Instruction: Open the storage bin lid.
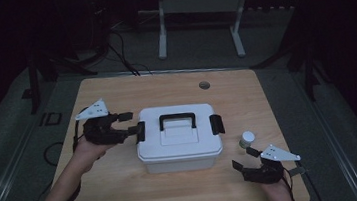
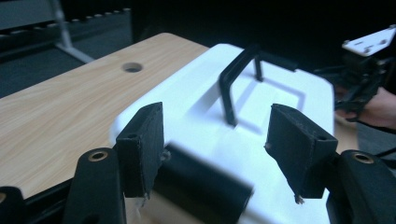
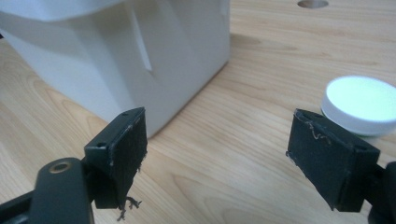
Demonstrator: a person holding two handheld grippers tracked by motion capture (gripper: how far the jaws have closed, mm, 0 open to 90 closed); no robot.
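Wooden table (image 1: 125,191) seen from above in dim light, with a white plastic box (image 1: 179,153) in the middle, lid shut, black carry handle (image 1: 177,118) standing up on top and a black latch on each short side. At the left, the left gripper (image 1: 129,123) is held at the box's left end, level with the lid, its jaws parted around the left latch (image 1: 141,132). In the left gripper view the pads stand either side of the blurred black latch without pressing on it, so nothing is gripped; the placing suggests the hand is working that latch, probably to free the lid, though the blur makes contact hard to judge. To the right of the box stands a small bottle with a white cap (image 1: 247,138), close to the box's right front corner. Farther right and nearer the person, the right gripper (image 1: 245,158) rests low over the table with its jaws wide apart and empty, pointing at the gap between box and bottle, the bottle just beyond its right jaw, likely ready to take it.
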